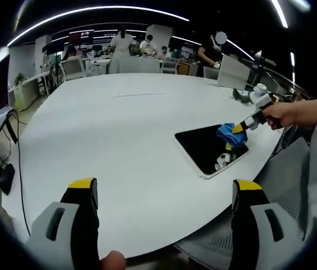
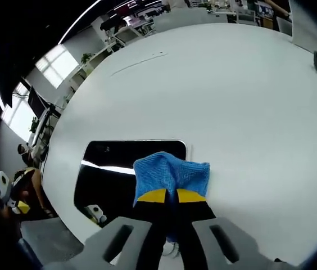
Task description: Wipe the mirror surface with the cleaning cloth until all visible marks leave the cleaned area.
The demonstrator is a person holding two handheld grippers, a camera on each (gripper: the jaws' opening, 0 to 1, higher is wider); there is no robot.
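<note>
Right tool (image 2: pixel 171 196) clamped on blue cloth (image 2: pixel 172 173) over mirror (image 2: pixel 113 163), left tool (image 1: pixel 165 191) wide open, empty

L claw (image 1: pixel 164 194) is sitting low in the left gripper view, jaws rising from the bottom edge, wide apart, yellow tips w/ nothing between them. A fingertip (image 1: pixel 113 260) is showing at bottom centre. R claw (image 1: pixel 238 127) is coming in from the right of that view, mid-height, held by the person's hand (image 1: pixel 280 114), forearm running off the right edge; jaws are pinching the blue cloth (image 1: pixel 230 134). In the right gripper view, R claw (image 2: pixel 166 196) is rising from bottom centre, yellow tips pressed together on the cloth (image 2: pixel 170 173).
</note>
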